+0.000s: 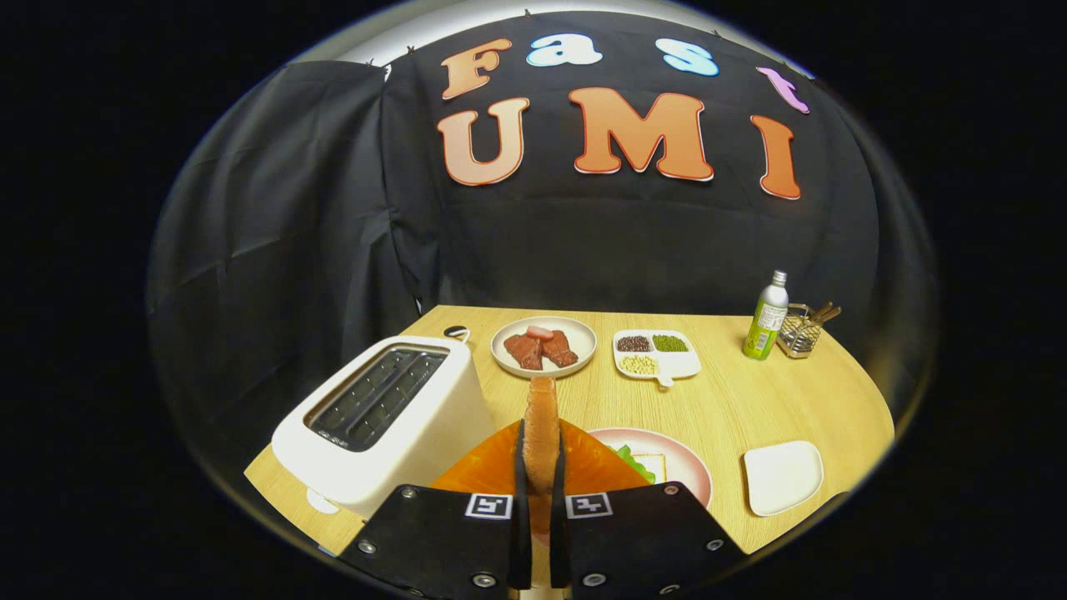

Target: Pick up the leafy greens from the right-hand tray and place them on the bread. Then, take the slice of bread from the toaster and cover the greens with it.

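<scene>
**A:** How far along does this look to you?

**B:** Well into the second half, I'd say. The gripper (540,467) is closed on the slice of bread (541,429), held on edge between both fingers, with its far end sticking out beyond the tips. The toaster (388,417) sits near left on the surface (750,400), and the slots I can see look empty, so the slice appears to be out already.

**A:** And the greens?

**B:** Just right of the fingers there's a pink plate (688,462) with the leafy greens (633,461) on it, lying against a piece of bread (653,464) there. Part of that plate is hidden behind the gripper, so I can't tell how squarely the greens sit on the bread. The white tray (782,477) at the near right has nothing on it, which fits the greens having been moved.

**A:** So what's left?

**B:** By my reading, only the covering: carry the held slice right, over the pink plate, turn it flat and lay it on the greens. There's also something orange (492,467) just under the fingers; I can't say what it is.

**A:** Anything else about?

**B:** Farther off, a plate of meat (543,346), a divided dish of beans (656,353), and a green bottle (766,317) beside a wire caddy (802,332) at the far right. None look involved.
</scene>
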